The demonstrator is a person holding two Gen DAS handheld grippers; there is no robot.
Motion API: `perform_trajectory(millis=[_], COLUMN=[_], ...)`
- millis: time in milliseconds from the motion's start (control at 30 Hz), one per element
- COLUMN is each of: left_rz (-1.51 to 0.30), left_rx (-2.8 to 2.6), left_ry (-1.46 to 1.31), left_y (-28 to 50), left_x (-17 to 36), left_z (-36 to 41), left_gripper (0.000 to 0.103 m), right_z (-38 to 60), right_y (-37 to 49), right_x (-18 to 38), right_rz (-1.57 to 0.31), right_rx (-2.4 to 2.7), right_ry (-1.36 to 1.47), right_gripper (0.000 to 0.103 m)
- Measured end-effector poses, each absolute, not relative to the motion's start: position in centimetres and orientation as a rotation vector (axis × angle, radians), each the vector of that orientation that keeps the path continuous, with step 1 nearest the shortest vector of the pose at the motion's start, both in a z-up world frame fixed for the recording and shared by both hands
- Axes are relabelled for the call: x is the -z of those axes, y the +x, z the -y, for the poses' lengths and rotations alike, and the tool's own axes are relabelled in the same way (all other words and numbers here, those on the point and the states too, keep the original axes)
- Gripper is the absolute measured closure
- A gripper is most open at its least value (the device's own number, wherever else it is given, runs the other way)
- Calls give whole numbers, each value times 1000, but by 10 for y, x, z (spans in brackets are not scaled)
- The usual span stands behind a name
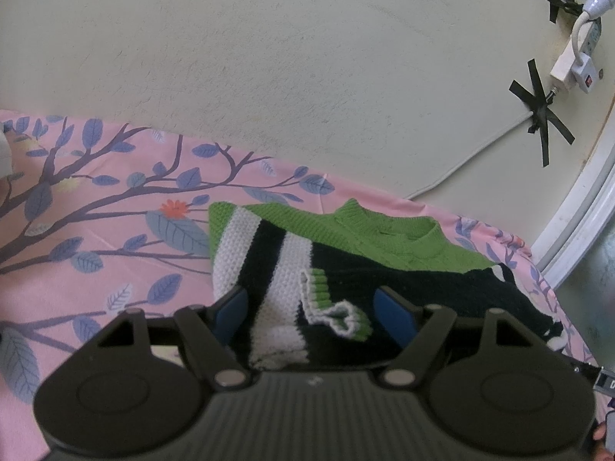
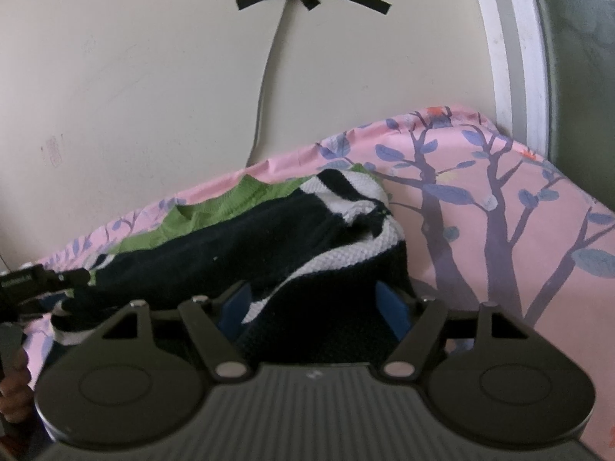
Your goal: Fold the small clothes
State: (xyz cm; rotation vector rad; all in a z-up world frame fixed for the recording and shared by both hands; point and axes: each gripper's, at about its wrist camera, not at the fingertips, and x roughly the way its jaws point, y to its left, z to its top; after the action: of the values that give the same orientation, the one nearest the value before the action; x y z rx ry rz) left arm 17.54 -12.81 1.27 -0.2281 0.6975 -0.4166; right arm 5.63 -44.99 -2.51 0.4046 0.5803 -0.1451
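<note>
Below, both wrist views show a small knitted sweater [image 1: 346, 265] of green, white and black yarn lying on a desk covered by a pink cloth [image 1: 96, 230] printed with purple branches and blue leaves. The sweater sits against the far edge of the desk, close under a cream wall [image 1: 288, 77], with its green collar toward the wall and both striped sleeves laid inward over the black body.

Left gripper [image 1: 317, 309]: tilted downward toward the near hem, its blue-padded fingers [image 1: 230, 309] spread apart. A white-and-black striped sleeve and its green cuff [image 1: 338, 315] lie between them; the pads stand clear of the knit on either side, so the fingers are released and grasp nothing.

Right gripper [image 2: 315, 307]: likewise tilted downward at the opposite end of the sweater [image 2: 238, 253], fingers [image 2: 392, 307] parted around a bunched black-and-white fold; whether the pads touch the fabric cannot be told, though no pinch is visible.

Part of the left gripper's black mount [image 2: 27, 280] and a hand [image 2: 15, 388] appear at the left margin of the right view. Crossed strips of black tape [image 1: 544, 115] fix a grey cable [image 1: 461, 163] to the wall beside a white power strip [image 1: 572, 61].
</note>
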Motion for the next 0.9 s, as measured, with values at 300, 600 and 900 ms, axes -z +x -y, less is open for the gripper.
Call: perform_trajectory(millis=[300, 600, 900], left_rz=[-709, -601, -702], left_rx=[409, 458, 507], left_ry=[-295, -196, -216], left_y=[136, 20, -40], left_x=[-21, -56, -56], left_z=[91, 23, -13], left_gripper=[18, 17, 17], right_z=[456, 458, 458], right_y=[54, 54, -17], right_x=[26, 25, 3], right_rz=[-566, -572, -548], right_rx=[130, 122, -10], right_ry=[445, 441, 524], right_gripper=[35, 35, 41])
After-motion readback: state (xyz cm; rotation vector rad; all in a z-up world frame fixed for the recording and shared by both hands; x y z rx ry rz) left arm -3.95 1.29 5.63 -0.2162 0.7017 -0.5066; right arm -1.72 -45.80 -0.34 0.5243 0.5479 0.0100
